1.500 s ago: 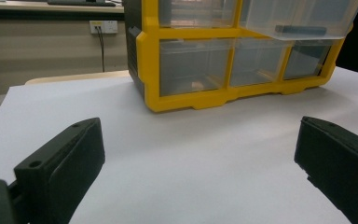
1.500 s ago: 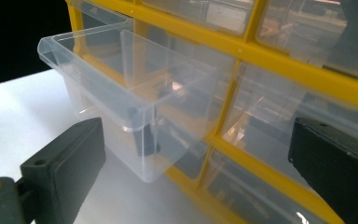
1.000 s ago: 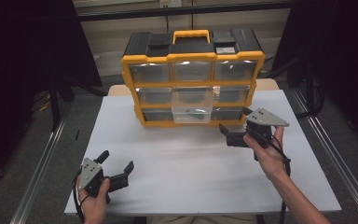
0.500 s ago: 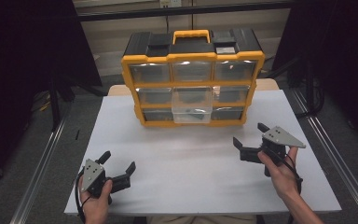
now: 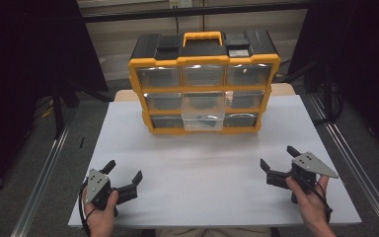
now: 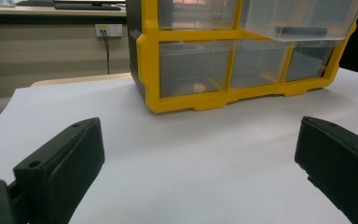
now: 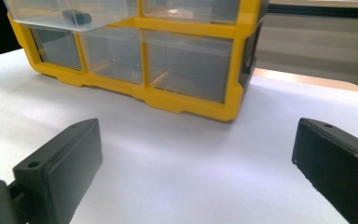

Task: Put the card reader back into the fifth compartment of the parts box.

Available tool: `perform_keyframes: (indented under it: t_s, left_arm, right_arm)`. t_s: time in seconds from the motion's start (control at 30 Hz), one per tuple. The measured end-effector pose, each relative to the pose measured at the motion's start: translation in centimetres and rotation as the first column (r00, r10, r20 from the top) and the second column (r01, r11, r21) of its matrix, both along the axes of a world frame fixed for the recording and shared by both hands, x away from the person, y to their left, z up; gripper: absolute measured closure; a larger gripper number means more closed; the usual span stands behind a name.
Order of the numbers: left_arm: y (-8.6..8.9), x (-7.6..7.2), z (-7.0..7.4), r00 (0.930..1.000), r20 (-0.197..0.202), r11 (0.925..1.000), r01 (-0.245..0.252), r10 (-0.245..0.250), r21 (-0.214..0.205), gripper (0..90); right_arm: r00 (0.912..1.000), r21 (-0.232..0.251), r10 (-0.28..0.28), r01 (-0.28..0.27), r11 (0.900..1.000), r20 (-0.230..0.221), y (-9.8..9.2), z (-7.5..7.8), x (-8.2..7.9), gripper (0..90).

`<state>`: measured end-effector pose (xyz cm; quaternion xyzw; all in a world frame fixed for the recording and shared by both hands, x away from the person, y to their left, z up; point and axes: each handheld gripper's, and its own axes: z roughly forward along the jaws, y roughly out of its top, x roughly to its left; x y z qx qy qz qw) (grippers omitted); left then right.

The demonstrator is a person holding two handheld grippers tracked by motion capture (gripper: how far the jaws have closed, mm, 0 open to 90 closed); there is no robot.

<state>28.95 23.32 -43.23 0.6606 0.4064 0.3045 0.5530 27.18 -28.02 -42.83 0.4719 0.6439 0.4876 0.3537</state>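
The right gripper [image 5: 278, 164], jaws wide and empty, has dropped back to the near right of the white desk [image 5: 202, 163], well clear of the organizer [image 5: 203, 84]. The left gripper [image 5: 124, 174] stays put, also open, empty. The middle drawer [image 5: 203, 111] remains pulled out.

worktop [image 5: 197, 163]: white, bare in the middle | organizer [image 5: 203, 81]: yellow-and-black drawer cabinet upright at far centre, handle on top, middle drawer [image 5: 203, 111] pulled out, dark item inside | left gripper [image 5: 125, 177]: near-left corner, hand-held, jaws apart, holding nothing | right gripper [image 5: 277, 164]: near-right, hand-held, jaws apart, holding nothing
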Motion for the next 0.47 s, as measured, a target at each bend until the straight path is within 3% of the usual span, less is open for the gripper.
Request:
perform_keyframes:
  t_s: [0.07, 0.2, 0.47]
  left_arm:
    - [0.0, -0.03, 0.02, 1.0, 0.001, 1.0, 0.003, -0.003, 0.0, 1.6]
    - [0.08, -0.09, 0.06, 1.0, 0.006, 1.0, 0.003, -0.003, -0.008, 1.6]
    - [0.15, 0.05, 0.0, 0.9999, -0.006, 0.9998, 0.014, -0.014, -0.014, 1.5]
  right_arm:
    - [0.9998, -0.005, -0.019, 0.019, 0.9998, 0.006, -0.22, -0.08, -0.58, 1.5]
    - [1.0, -0.016, -0.002, 0.002, 0.9999, -0.008, -0.13, -0.77, -1.23, 1.1]
    - [1.0, -0.002, 0.002, -0.002, 1.0, 0.006, -0.02, -0.96, -0.97, 1.3]
